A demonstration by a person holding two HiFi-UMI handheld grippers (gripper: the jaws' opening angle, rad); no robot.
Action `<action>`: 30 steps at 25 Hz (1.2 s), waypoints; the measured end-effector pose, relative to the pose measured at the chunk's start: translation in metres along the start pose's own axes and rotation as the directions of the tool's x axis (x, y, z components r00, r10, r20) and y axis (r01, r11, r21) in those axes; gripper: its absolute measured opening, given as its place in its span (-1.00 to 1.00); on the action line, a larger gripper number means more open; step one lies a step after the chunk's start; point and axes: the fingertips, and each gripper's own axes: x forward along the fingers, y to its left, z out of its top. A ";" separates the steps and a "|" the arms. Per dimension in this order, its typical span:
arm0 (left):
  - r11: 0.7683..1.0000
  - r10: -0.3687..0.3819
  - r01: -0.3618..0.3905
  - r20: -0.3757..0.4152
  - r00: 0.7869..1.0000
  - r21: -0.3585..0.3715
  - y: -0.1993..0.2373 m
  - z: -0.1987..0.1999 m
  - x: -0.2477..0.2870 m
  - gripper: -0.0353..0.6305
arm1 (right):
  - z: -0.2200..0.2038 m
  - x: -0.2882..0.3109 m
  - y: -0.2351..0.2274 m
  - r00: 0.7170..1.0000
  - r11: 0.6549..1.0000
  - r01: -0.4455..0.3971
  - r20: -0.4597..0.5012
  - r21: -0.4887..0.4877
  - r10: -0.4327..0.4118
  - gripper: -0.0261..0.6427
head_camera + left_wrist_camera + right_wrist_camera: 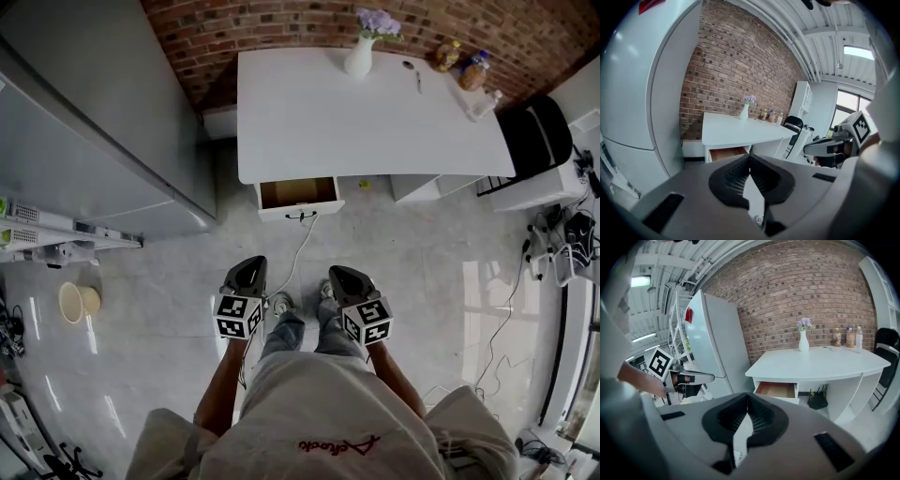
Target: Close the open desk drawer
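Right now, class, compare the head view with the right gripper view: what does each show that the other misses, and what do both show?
Head view only: the person's shoes, a cable on the floor and a cream pot at the left. Right gripper view only: the ceiling lamp and a black box under the desk. Both: the white desk, its open drawer, the vase and the brick wall.

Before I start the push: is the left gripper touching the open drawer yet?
Apart. The head view shows a stretch of floor between the left gripper and the drawer, which stands open under the desk.
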 end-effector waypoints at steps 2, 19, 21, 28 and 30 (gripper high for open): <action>1.000 0.013 -0.013 -0.015 1.000 -0.008 -0.004 -0.005 0.010 -0.85 | 0.000 0.006 -0.008 1.000 1.000 -0.021 -0.005 -0.015 0.021 -0.87; 0.994 0.084 -0.086 -0.044 0.996 -0.062 -0.001 -0.027 0.083 -0.86 | -0.007 0.069 -0.086 0.994 0.994 -0.088 -0.066 -0.065 0.083 -0.87; 0.994 0.080 -0.083 -0.050 0.996 -0.068 0.005 -0.037 0.092 -0.86 | -0.016 0.079 -0.092 0.994 0.995 -0.083 -0.072 -0.059 0.078 -0.87; 0.992 0.065 -0.074 -0.093 0.994 -0.103 0.028 -0.104 0.124 -0.86 | -0.079 0.125 -0.102 0.991 0.997 -0.077 -0.110 -0.025 0.074 -0.87; 0.992 0.060 -0.072 -0.114 0.992 -0.107 0.031 -0.126 0.131 -0.86 | -0.101 0.134 -0.102 0.989 0.997 -0.071 -0.131 -0.016 0.068 -0.87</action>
